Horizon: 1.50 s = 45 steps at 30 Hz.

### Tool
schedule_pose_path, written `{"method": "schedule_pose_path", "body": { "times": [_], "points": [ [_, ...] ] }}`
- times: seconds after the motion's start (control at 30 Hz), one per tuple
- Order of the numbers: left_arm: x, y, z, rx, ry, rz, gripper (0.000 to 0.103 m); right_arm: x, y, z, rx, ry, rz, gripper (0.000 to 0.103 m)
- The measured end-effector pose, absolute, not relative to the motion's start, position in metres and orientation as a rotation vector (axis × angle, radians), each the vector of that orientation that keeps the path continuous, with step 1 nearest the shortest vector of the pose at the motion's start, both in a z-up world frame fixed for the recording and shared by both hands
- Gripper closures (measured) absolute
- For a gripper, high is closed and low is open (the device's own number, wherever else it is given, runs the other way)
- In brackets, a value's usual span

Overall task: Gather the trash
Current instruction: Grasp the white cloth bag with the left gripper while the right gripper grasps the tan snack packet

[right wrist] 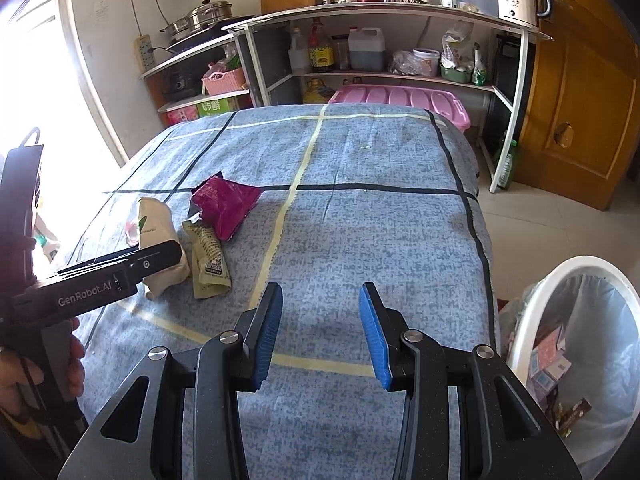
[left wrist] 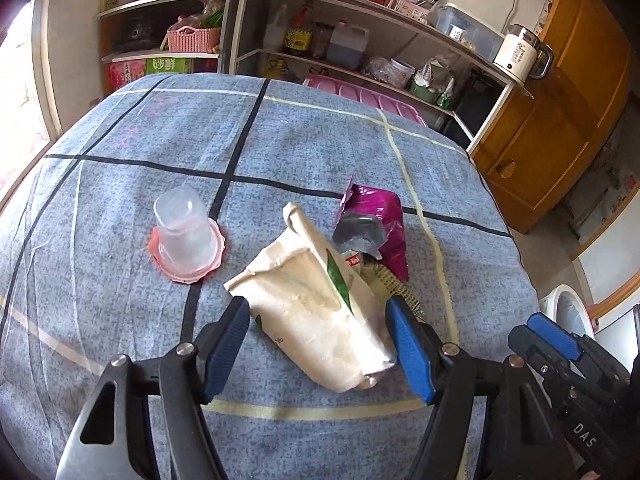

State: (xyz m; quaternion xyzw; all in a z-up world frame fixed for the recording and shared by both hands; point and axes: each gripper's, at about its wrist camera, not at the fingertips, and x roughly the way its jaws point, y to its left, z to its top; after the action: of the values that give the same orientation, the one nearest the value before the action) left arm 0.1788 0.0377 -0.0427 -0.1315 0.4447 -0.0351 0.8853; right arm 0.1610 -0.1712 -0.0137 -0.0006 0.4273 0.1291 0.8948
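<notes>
Left gripper (left wrist: 318, 336) jaws spread, astride the crumpled cream paper bag (left wrist: 316, 304) on the blue checked tablecloth (left wrist: 320, 140), pads not pressing; bag may slip or tear if pinched off-centre. Right gripper (right wrist: 320, 328) half-spread, empty. Behind: purple foil wrapper (left wrist: 376, 224), upturned clear plastic cup (left wrist: 184, 236) could get knocked

Crumpled cream paper bag (left wrist: 316, 304), magenta foil wrapper (left wrist: 380, 220) and inverted clear cup (left wrist: 184, 236) lying on blue checked cloth (left wrist: 280, 140)
</notes>
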Motion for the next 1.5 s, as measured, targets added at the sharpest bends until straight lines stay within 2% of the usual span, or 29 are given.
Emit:
{"method": "schedule_pose_path", "body": {
  "times": [0.17,0.27,0.33,0.4,0.87,1.2,1.3,1.4,1.5],
  "points": [
    [0.179,0.042,-0.047,-0.313,0.935,-0.100,0.031,0.163,-0.161,-0.013,-0.003,0.888,0.283,0.062],
    [0.176,0.046,-0.047,-0.319,0.940,-0.106,0.042,0.165,-0.155,-0.014,-0.015,0.894,0.290,0.062],
    [0.174,0.050,-0.047,-0.329,0.943,-0.109,0.054,0.166,-0.151,-0.015,-0.017,0.897,0.298,0.062],
    [0.172,0.054,-0.047,-0.320,0.945,-0.105,0.060,0.166,-0.147,-0.016,-0.013,0.900,0.310,0.062],
    [0.141,0.075,-0.044,-0.336,0.925,-0.114,0.061,0.180,-0.112,-0.026,0.024,0.922,0.437,0.062],
    [0.132,0.084,-0.047,-0.342,0.925,-0.108,0.061,0.182,-0.082,-0.042,-0.063,0.933,0.473,0.062],
    [0.131,0.083,-0.048,-0.339,0.924,-0.107,0.061,0.181,-0.084,-0.043,-0.068,0.928,0.457,0.069],
    [0.132,0.081,-0.047,-0.338,0.922,-0.106,0.061,0.181,-0.087,-0.043,-0.053,0.930,0.456,0.070],
    [0.129,0.081,-0.047,-0.335,0.922,-0.103,0.061,0.177,-0.090,-0.041,-0.051,0.919,0.447,0.076]
  ]
}}
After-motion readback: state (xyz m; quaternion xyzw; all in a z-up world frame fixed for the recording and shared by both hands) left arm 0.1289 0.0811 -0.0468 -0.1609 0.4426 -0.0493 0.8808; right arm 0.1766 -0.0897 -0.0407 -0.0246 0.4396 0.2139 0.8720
